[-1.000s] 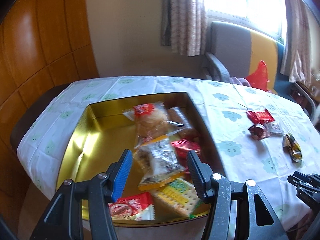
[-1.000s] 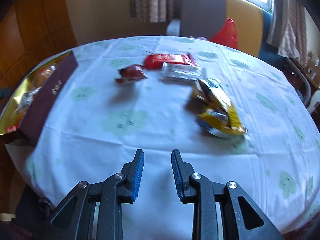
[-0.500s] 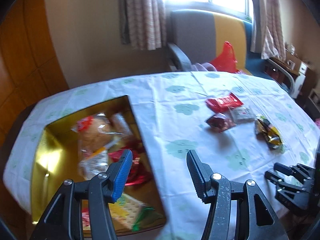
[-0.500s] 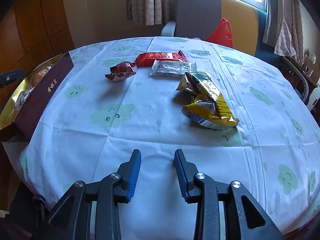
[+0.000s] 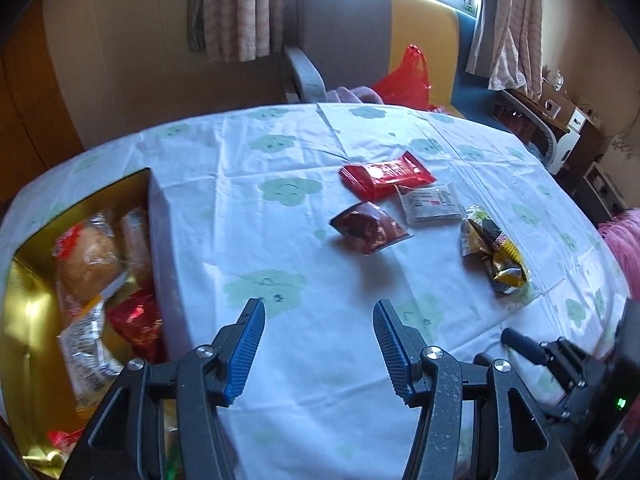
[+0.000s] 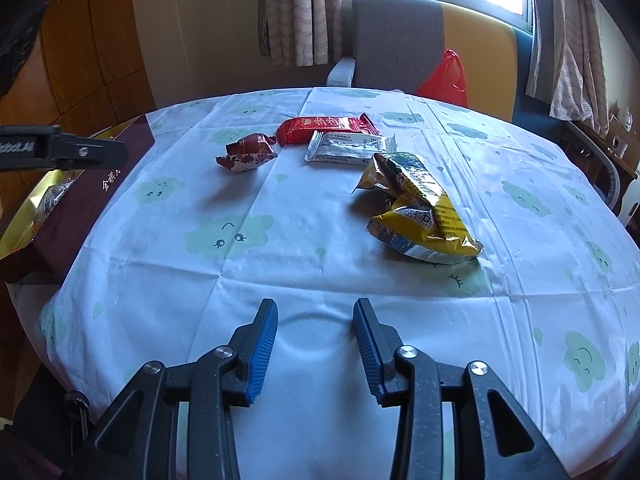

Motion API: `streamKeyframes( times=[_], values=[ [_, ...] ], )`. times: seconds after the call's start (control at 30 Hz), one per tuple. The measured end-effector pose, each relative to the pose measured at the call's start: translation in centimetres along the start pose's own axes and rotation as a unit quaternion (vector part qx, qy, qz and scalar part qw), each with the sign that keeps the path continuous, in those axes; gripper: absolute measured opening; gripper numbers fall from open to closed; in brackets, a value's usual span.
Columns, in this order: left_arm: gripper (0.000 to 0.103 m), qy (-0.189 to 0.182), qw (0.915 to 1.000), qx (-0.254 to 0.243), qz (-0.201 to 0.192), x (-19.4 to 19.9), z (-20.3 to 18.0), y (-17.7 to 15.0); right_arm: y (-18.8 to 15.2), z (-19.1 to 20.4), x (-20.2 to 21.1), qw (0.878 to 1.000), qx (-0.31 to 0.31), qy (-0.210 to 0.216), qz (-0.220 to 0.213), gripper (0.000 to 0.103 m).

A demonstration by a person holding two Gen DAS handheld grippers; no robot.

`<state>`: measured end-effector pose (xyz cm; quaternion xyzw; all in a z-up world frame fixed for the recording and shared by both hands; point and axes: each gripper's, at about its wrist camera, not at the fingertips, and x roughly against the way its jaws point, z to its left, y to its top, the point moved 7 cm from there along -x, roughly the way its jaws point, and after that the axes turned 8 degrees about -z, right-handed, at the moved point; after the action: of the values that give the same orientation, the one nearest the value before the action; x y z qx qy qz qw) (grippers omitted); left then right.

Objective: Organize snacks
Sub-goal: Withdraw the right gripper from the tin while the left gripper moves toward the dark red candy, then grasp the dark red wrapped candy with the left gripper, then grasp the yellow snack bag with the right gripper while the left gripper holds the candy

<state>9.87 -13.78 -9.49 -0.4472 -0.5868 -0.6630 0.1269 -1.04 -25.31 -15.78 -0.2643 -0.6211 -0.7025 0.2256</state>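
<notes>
Several snacks lie loose on the tablecloth: a red bar [image 5: 386, 176] [image 6: 328, 128], a dark red packet [image 5: 368, 228] [image 6: 248, 152], a white sachet [image 5: 432, 202] [image 6: 346, 148] and a yellow bag [image 5: 494, 252] [image 6: 420, 208]. At the left stands a gold box [image 5: 24, 320] [image 6: 80, 184] with several wrapped snacks inside. My left gripper [image 5: 319, 306] hovers over bare cloth just right of the box, its jaws opening with nothing between them. My right gripper [image 6: 316, 304] is low over the near cloth, short of the yellow bag, its jaws opening and empty.
A grey and yellow chair [image 6: 400, 40] with a red plastic bag [image 6: 446, 76] stands behind the table, under a curtained window. Wooden panelling [image 6: 88, 40] covers the left wall. The round table's edge [image 6: 624, 236] curves away on the right.
My left gripper swung right, from over the box to over the cloth beside it. The right gripper stayed in place while its jaws spread from nearly shut.
</notes>
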Motion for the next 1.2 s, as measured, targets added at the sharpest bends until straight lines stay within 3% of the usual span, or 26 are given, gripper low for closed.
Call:
streamKeyframes(
  times=[0.13, 0.3, 0.53, 0.6, 0.67, 1.03, 1.2],
  values=[
    [0.065, -0.041, 0.9973, 0.051, 0.035, -2.6, -0.9, 1.3, -0.1, 0.2, 0.0, 1.0, 0.001, 0.005, -0.006, 0.046],
    [0.069, -0.064, 0.9929, 0.087, 0.049, -5.6, -2.2, 3.6, -0.2, 0.4, 0.1, 1.0, 0.006, 0.012, -0.01, 0.051],
    [0.069, -0.028, 0.9899, 0.11, 0.085, -11.4, -2.1, 4.7, -0.2, 0.5, 0.2, 1.0, 0.011, 0.025, -0.015, 0.055],
    [0.054, -0.014, 0.9913, 0.092, 0.093, -12.3, -2.1, 4.3, -0.2, 0.6, 0.2, 0.999, 0.013, 0.026, -0.016, 0.056],
    [0.028, -0.009, 0.9957, 0.051, 0.077, -11.9, -2.6, 3.9, -0.3, 0.6, 0.2, 0.999, 0.014, 0.028, -0.017, 0.056],
    [0.025, -0.018, 0.997, -0.069, 0.031, -5.4, -3.4, -3.3, -0.1, 0.7, 0.2, 0.999, 0.019, 0.034, -0.006, 0.058],
    [0.025, -0.02, 0.9958, -0.089, 0.011, -3.7, -3.0, -5.4, 0.2, 0.6, -0.1, 0.999, 0.023, 0.033, 0.018, 0.057]
  ],
)
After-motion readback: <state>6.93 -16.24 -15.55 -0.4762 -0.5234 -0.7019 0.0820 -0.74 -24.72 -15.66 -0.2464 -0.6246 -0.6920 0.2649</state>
